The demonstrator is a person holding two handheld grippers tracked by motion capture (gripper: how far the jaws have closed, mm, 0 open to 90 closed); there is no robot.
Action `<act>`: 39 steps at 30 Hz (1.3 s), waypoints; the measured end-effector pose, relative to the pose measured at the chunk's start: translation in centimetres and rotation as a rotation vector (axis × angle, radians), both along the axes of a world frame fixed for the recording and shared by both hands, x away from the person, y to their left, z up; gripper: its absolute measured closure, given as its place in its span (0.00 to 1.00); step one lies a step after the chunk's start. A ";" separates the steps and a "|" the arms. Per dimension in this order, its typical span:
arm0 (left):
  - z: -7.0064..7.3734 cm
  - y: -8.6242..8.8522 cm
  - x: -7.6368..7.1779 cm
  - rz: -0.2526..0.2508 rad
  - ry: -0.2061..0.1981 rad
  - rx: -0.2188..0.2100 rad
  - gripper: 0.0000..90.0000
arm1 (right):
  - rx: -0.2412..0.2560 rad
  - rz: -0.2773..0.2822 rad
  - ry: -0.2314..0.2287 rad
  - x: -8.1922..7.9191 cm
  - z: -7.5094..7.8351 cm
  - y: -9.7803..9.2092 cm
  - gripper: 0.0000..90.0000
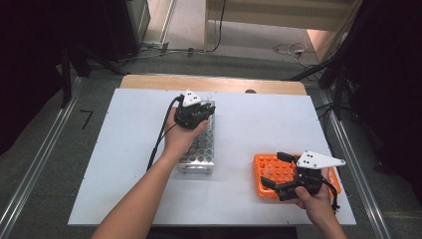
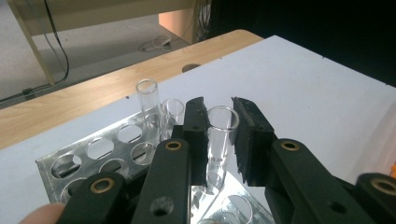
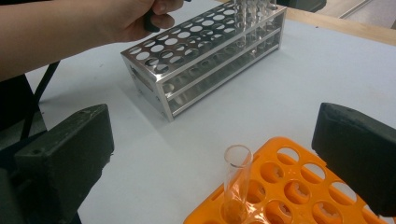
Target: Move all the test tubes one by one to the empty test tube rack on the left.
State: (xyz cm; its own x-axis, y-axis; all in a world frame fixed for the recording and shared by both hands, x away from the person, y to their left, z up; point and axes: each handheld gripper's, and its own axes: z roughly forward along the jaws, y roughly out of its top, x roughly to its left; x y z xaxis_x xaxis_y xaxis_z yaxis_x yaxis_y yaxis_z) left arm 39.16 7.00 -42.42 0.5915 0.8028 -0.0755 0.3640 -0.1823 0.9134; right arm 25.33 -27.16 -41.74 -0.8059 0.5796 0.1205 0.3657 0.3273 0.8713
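My left gripper is over the far end of a silver metal tube rack. In the left gripper view its jaws press on both sides of a clear glass test tube that stands upright in a rack hole. Two more clear tubes stand just behind it. My right gripper hovers over the orange plastic rack with its jaws wide open. One clear test tube stands in a near corner hole of the orange rack, between and below those jaws, untouched.
Both racks rest on a white board laid over a wooden table. The metal rack has many vacant holes. A black cable trails from the left gripper along the forearm. Bare board lies between the racks.
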 end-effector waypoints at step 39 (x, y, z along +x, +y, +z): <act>1.5 1.6 -3.2 -0.051 0.037 -0.094 0.24 | -0.017 -0.028 0.005 0.6 -0.4 -0.8 0.00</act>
